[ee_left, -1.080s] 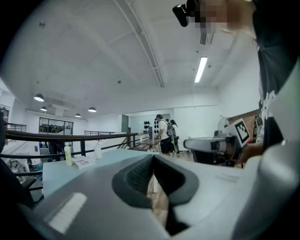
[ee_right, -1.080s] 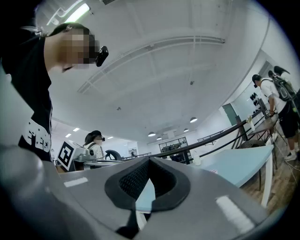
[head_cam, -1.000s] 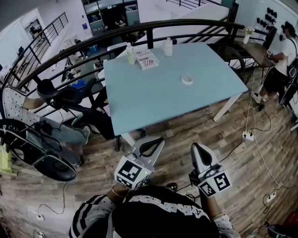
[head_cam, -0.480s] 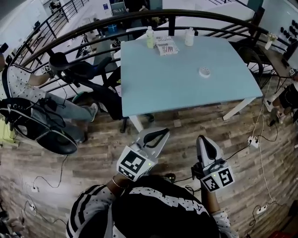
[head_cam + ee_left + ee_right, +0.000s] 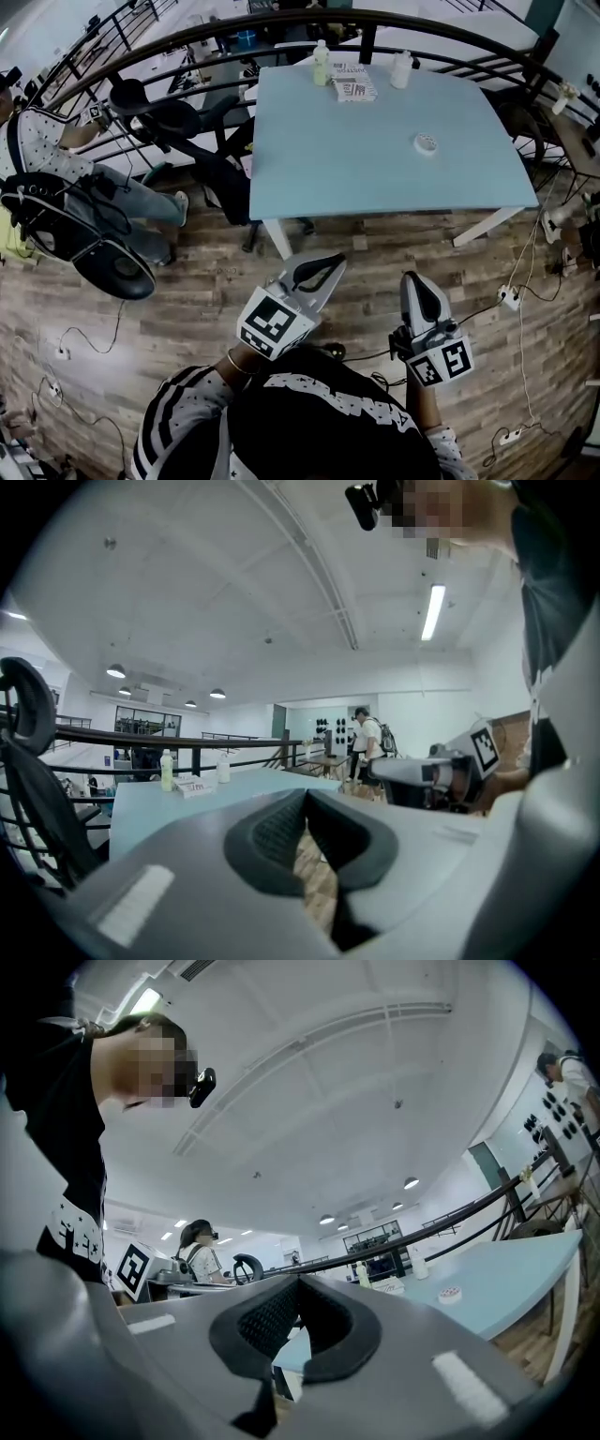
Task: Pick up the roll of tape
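Presently listed: one roll of tape (image 5: 426, 143), small, white, lying flat with its hole upward on the pale blue desk (image 5: 375, 187), toward the desk's right half and well in from the near edge. Being round and flat, it has no long axis to align to, and either approach angle should serve. Left tool (image 5: 330, 265): pads pressed together at the tips, nothing between them, pointing roughly level toward the desk's near left corner. Right tool (image 5: 412, 279): pads likewise pressed together, empty, pointing ahead. Both tools hang over the wooden floor (image 5: 187, 281), well short of the desk. Position of the roll relative to the tools: ahead of both, well apart, almost straight ahead of the right tool and off to the right of the left one. The right gripper view shows it (image 5: 451, 1294) right of the closed tips. By judgement the right hand is the nearer and better placed. Other items, at the desk's far edge, beyond the roll: pale green bottle (image 5: 322, 64), white bottle (image 5: 401, 69), printed packet (image 5: 353, 86) between them. Status: approach not yet made; the chosen tool would need spreading before any grasp.
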A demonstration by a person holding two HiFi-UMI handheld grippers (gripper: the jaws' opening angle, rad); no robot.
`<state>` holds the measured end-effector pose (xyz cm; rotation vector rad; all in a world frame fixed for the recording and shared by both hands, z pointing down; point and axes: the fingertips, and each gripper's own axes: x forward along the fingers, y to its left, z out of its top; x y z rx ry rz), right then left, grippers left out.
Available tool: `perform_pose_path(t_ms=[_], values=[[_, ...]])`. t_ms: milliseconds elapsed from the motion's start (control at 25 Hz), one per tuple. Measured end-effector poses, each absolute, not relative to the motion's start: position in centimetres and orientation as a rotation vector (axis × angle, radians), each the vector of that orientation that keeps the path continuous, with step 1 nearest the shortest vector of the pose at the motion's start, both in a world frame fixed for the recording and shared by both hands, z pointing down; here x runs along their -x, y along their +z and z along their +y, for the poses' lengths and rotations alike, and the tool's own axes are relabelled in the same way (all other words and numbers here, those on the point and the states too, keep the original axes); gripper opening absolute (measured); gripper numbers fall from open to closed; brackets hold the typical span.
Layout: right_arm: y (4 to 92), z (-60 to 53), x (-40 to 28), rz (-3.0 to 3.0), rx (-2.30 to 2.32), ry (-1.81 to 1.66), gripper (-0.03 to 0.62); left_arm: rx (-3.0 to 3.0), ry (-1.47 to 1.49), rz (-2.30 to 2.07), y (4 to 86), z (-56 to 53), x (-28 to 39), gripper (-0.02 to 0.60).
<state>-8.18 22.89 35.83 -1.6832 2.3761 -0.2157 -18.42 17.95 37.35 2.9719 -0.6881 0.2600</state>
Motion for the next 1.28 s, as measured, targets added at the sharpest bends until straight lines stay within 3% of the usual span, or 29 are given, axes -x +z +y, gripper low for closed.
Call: perform_pose_path(t_ms=[480, 1280], values=[[37.4, 21.9, 5.8, 2.396, 1.680, -0.216, 0.002, -2.959, 0.214, -0.723, 38.7, 17.0, 16.5, 0.000], [38.0, 7.1, 4.0, 2.358, 1.813, -0.227, 0.002, -2.988, 0.179, -0.606, 39.1, 1.3, 14.5, 0.000]])
